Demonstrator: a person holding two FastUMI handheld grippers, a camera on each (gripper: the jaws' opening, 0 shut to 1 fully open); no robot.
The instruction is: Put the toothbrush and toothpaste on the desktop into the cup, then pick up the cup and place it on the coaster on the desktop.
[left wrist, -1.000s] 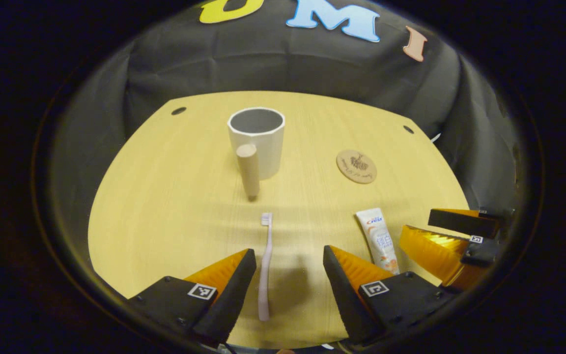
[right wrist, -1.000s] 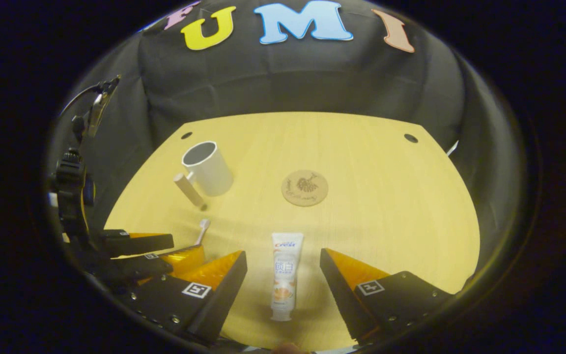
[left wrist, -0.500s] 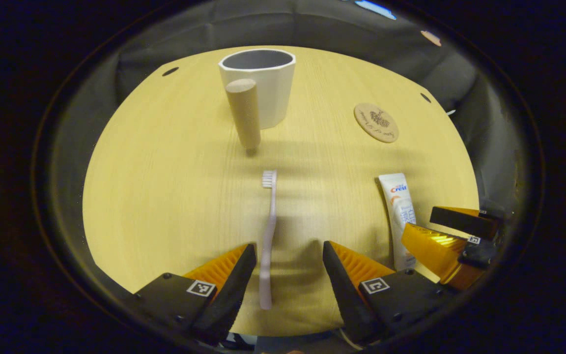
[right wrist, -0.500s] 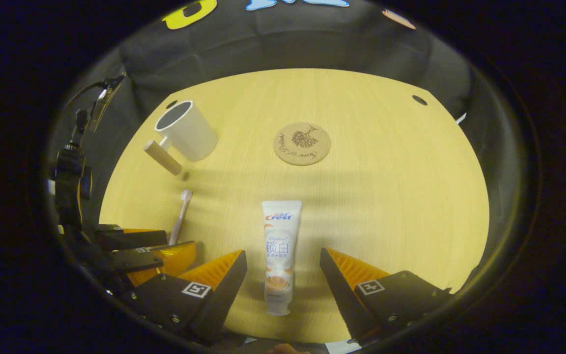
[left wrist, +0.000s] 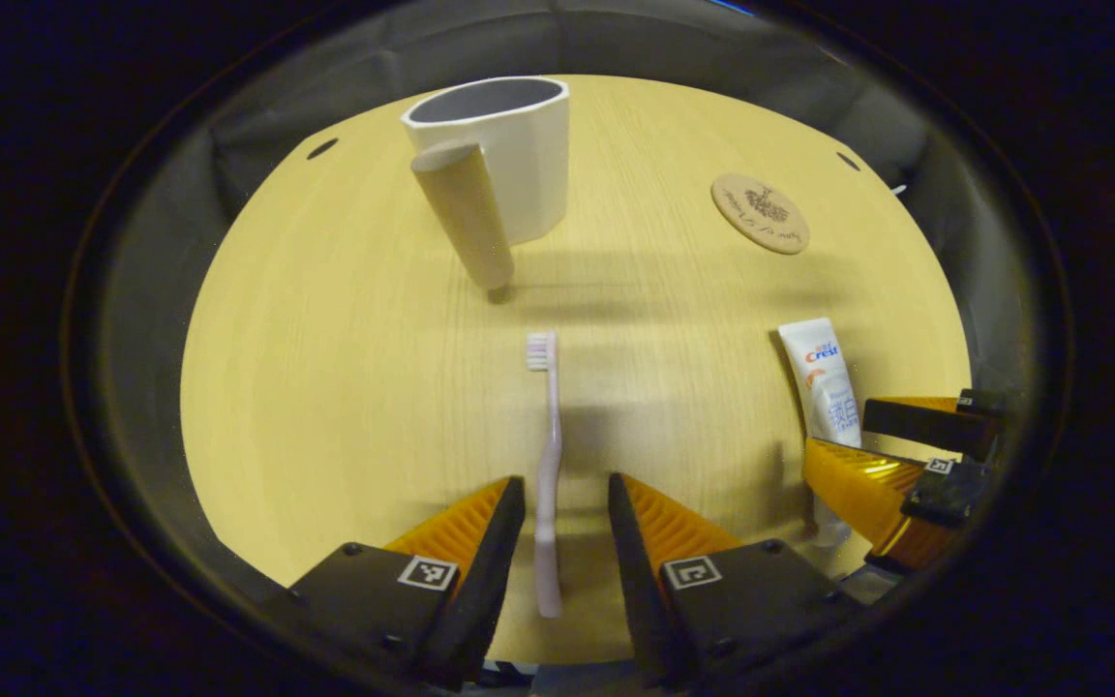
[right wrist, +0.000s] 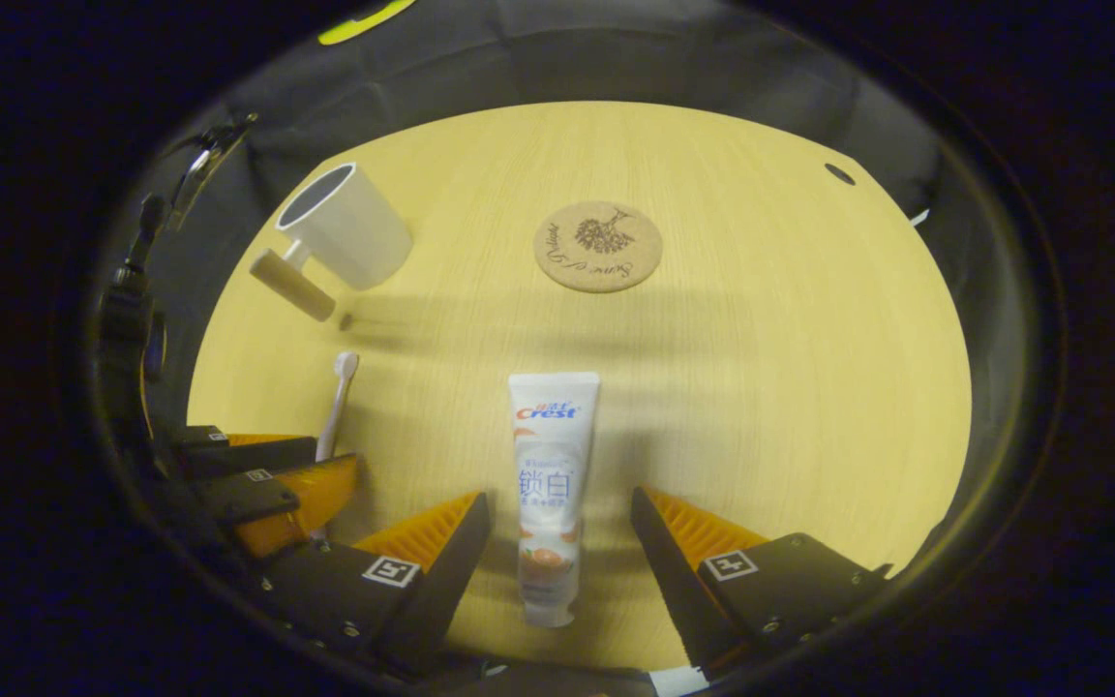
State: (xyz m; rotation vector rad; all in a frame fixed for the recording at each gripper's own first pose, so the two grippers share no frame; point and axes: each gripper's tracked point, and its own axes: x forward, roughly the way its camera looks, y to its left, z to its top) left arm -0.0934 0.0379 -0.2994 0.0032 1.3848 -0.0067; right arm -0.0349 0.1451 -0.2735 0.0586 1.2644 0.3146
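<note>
While the left claw (left wrist: 562, 528) is straddling the toothbrush (left wrist: 547, 465) with fingers narrowly spread, the right claw (right wrist: 557, 542) is gaping wide around the toothpaste (right wrist: 548, 484); cup (left wrist: 509, 155) and coaster (right wrist: 598, 246) are sitting farther back on the table (right wrist: 770, 387), unobstructed.

In the left gripper view we see our left gripper (left wrist: 562, 503) low over the wooden desktop (left wrist: 325, 387), its two fingers standing close on either side of the pink toothbrush (left wrist: 548, 474) with a narrow gap on each side, not yet pressing it. The toothbrush lies flat, bristle head pointing away from us toward the white cup (left wrist: 509, 160). The cup stands upright with its wooden handle (left wrist: 466, 218) facing us. To the right rests the round cork coaster (left wrist: 761, 213), well apart from the cup. Nearer lies the toothpaste tube (left wrist: 824, 373), with the right gripper (left wrist: 891, 450) over its lower end
</note>
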